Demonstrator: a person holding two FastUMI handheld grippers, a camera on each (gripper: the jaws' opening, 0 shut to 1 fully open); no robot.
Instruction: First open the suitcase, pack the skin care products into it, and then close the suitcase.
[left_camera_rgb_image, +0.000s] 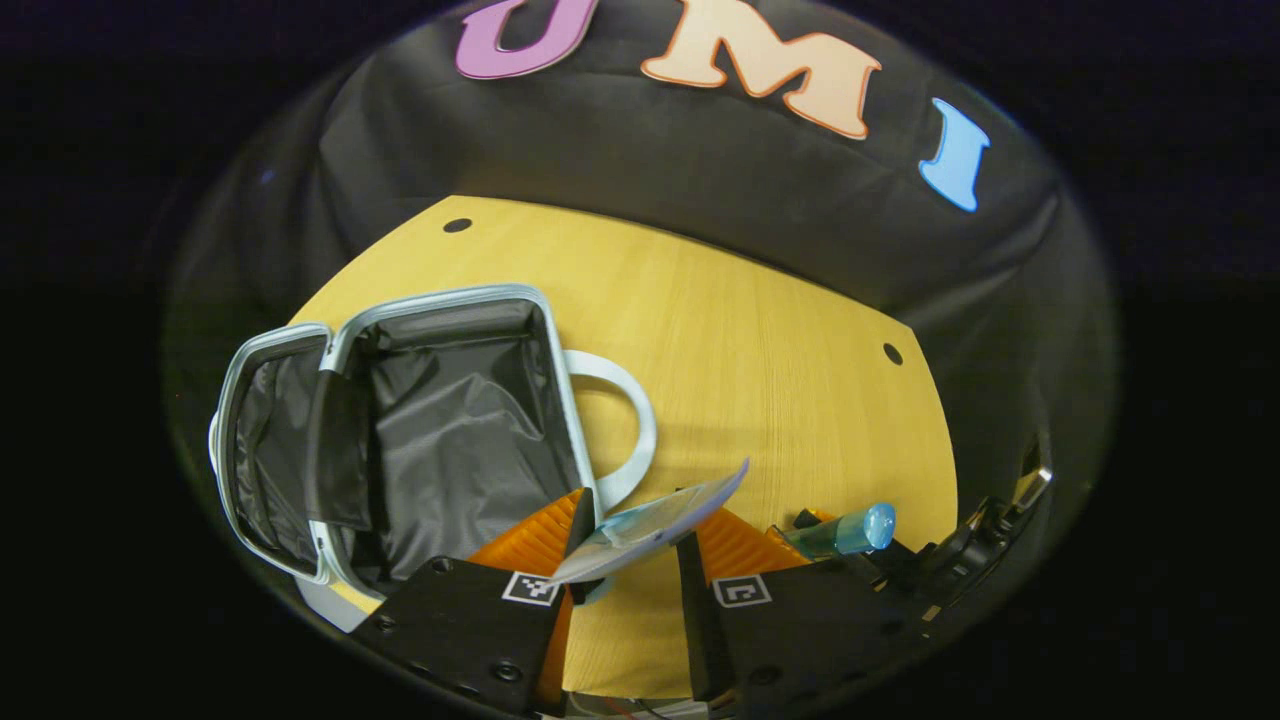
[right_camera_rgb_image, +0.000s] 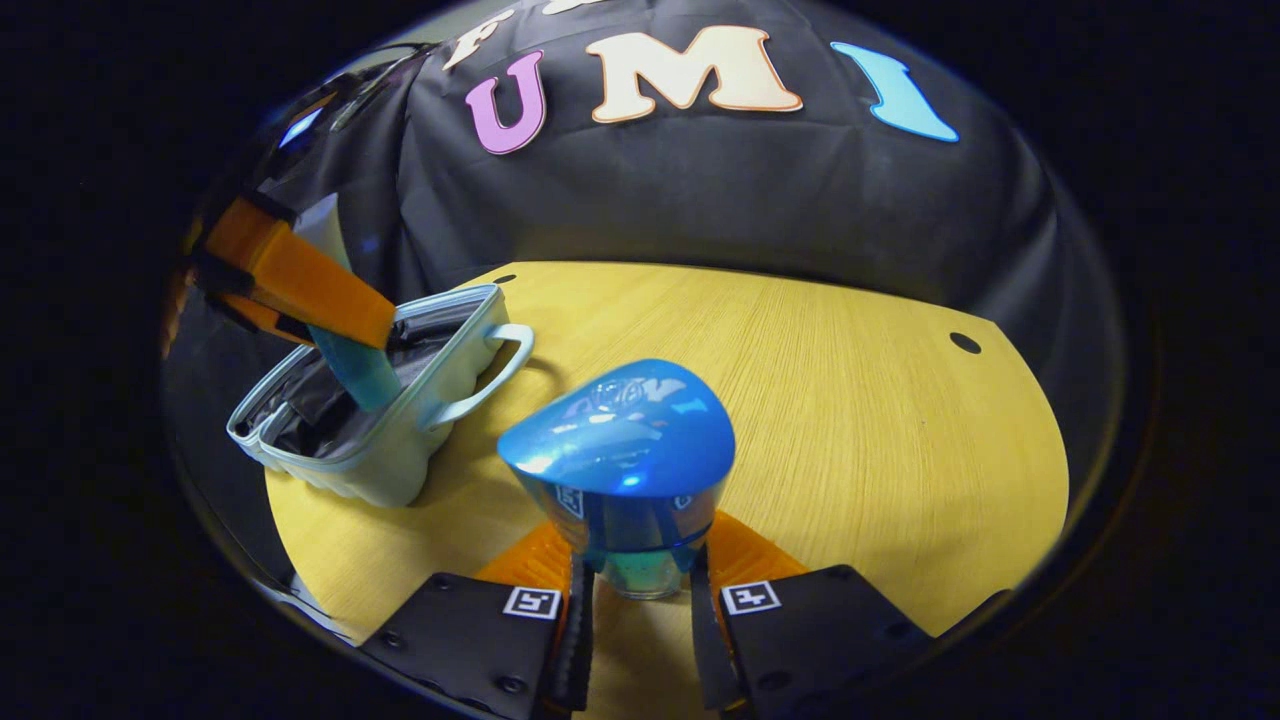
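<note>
Yellow wooden table (left_camera_rgb_image: 760, 360) carries the small pale-blue suitcase (left_camera_rgb_image: 400, 440), which lies open with its dark lining bare; no product is inside yet, as far as I can see. Left gripper (left_camera_rgb_image: 630, 545) is closed on a flat sachet (left_camera_rgb_image: 650, 525) (its long axis runs across the fingers, tilted up to the right); the open case lies just ahead and to the left, so this hand is the nearer one. Right gripper (right_camera_rgb_image: 632, 580) clamps a blue bottle (right_camera_rgb_image: 625, 460), cap toward the camera; the suitcase (right_camera_rgb_image: 390, 420) is farther, to its left. From the right gripper view the other tool (right_camera_rgb_image: 300, 285) hangs above the case, which its own view cannot tell.
</note>
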